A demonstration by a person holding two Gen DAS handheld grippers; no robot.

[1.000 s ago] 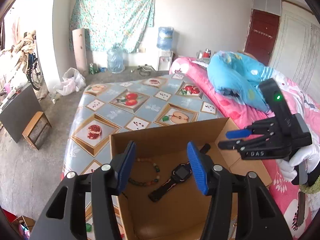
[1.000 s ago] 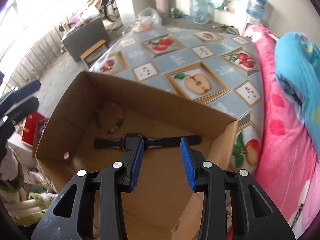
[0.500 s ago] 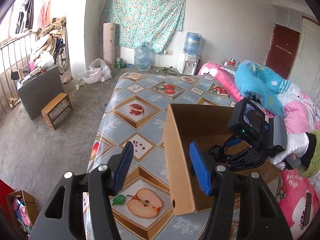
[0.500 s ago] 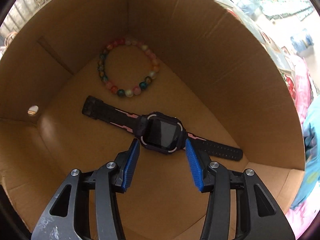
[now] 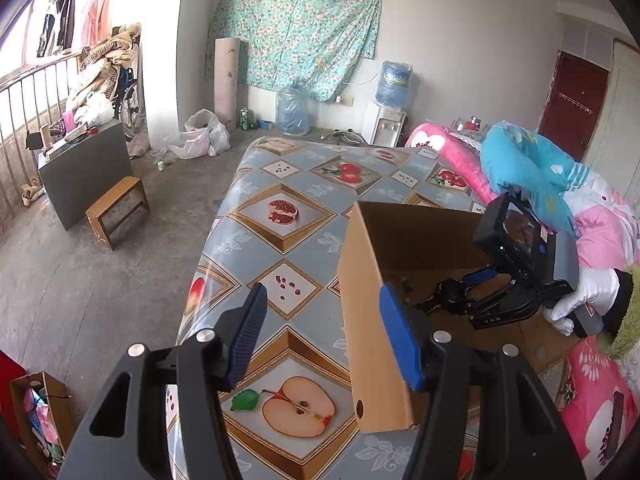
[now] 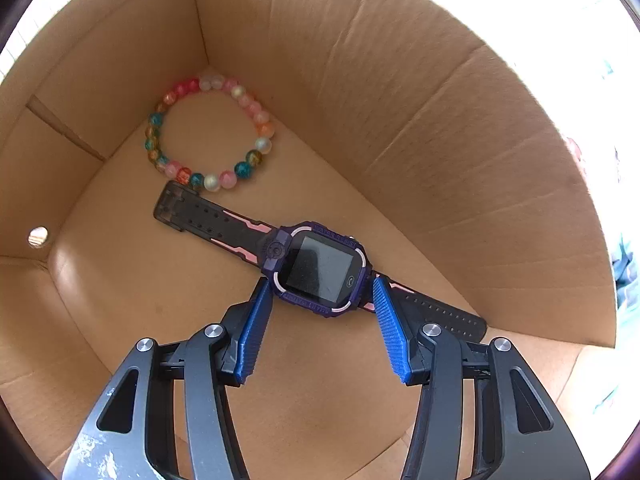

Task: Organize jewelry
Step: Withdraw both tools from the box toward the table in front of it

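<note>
Right wrist view showed your right gripper (image 6: 318, 302) with jaws apart, just opened wider, around the watch (image 6: 318, 268) on the floor of the cardboard box (image 6: 440, 128), not pressing it. A bead bracelet (image 6: 208, 132) lay at 11 o'clock from it. Your left gripper (image 5: 322, 332) stood open across the box wall, holding nothing. I judged that both pieces were not yet sorted.

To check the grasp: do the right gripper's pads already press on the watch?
No. The right gripper stands open, its pads beside the watch case, not pressing it.
</note>
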